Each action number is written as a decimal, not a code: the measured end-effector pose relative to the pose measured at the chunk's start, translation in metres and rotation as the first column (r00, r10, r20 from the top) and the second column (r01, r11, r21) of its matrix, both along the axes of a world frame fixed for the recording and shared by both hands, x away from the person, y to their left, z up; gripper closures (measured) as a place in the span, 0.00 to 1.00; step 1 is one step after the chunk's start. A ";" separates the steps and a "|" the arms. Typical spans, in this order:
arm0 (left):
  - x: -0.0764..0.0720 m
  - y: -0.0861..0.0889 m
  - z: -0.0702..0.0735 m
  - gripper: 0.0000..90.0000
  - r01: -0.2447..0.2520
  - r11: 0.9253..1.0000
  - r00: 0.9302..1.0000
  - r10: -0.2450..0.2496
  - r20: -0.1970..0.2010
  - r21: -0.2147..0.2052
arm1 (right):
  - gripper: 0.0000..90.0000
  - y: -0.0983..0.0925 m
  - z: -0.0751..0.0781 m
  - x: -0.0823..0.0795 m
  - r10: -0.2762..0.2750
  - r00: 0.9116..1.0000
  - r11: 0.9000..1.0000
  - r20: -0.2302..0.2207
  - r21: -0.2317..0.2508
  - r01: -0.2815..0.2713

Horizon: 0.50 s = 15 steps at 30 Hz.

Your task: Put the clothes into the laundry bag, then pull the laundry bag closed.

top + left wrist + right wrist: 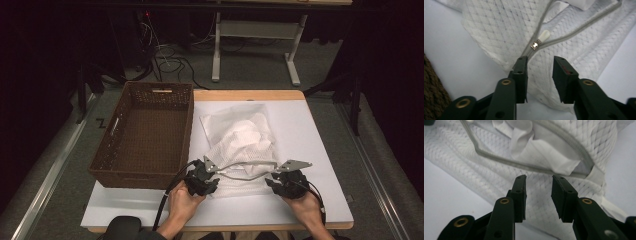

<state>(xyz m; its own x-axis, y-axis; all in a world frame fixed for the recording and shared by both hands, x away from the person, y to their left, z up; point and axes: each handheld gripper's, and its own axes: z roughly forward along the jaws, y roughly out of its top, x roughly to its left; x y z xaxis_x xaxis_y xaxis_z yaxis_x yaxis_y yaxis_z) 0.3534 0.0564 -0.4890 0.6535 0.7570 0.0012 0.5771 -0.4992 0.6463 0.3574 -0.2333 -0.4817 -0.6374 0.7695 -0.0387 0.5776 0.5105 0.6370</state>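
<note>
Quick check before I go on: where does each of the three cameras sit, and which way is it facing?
High view: above the person's side, looking forward and down on the table, basket and mesh bag; forearms, both hands and grippers show.
Left gripper view: on the left gripper, looking along its open jaws at the zipper pull.
Right gripper view: on the right gripper, looking along its open jaws into the bag's opening.
All share the mesh bag.

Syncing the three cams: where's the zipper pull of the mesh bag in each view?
High view: too small to tell; the mesh bag lies mid-table, right of the basket.
Left gripper view: zipper pull at upper centre, just beyond the open jaws.
Right gripper view: not in it.
Shared landmark: the grey zipper track.
</note>
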 end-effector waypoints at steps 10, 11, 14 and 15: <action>0.001 0.003 -0.004 0.62 -0.038 0.998 0.999 0.039 0.015 -0.055 | 0.74 0.014 0.006 0.008 0.040 0.999 0.999 0.030 0.006 -0.040; 0.001 0.004 -0.004 0.62 -0.040 0.998 0.999 0.041 0.014 -0.055 | 0.74 0.016 0.007 0.008 0.032 0.999 0.999 0.029 0.013 -0.032; 0.001 0.005 -0.006 0.62 -0.048 0.997 0.999 0.049 0.008 -0.062 | 0.76 0.021 0.007 0.011 0.023 0.999 0.999 0.024 0.027 -0.024; 0.001 0.005 -0.006 0.62 -0.050 0.997 0.999 0.051 0.007 -0.063 | 0.77 0.023 0.008 0.011 0.023 0.999 0.999 0.029 0.031 -0.024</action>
<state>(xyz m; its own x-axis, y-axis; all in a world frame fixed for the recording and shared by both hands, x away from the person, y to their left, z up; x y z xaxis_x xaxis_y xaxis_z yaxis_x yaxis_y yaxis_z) 0.3543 0.0615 -0.4951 0.6145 0.7878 -0.0419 0.5952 -0.4281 0.6801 0.3689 -0.2104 -0.4736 -0.6545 0.7554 -0.0331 0.5470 0.5032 0.6691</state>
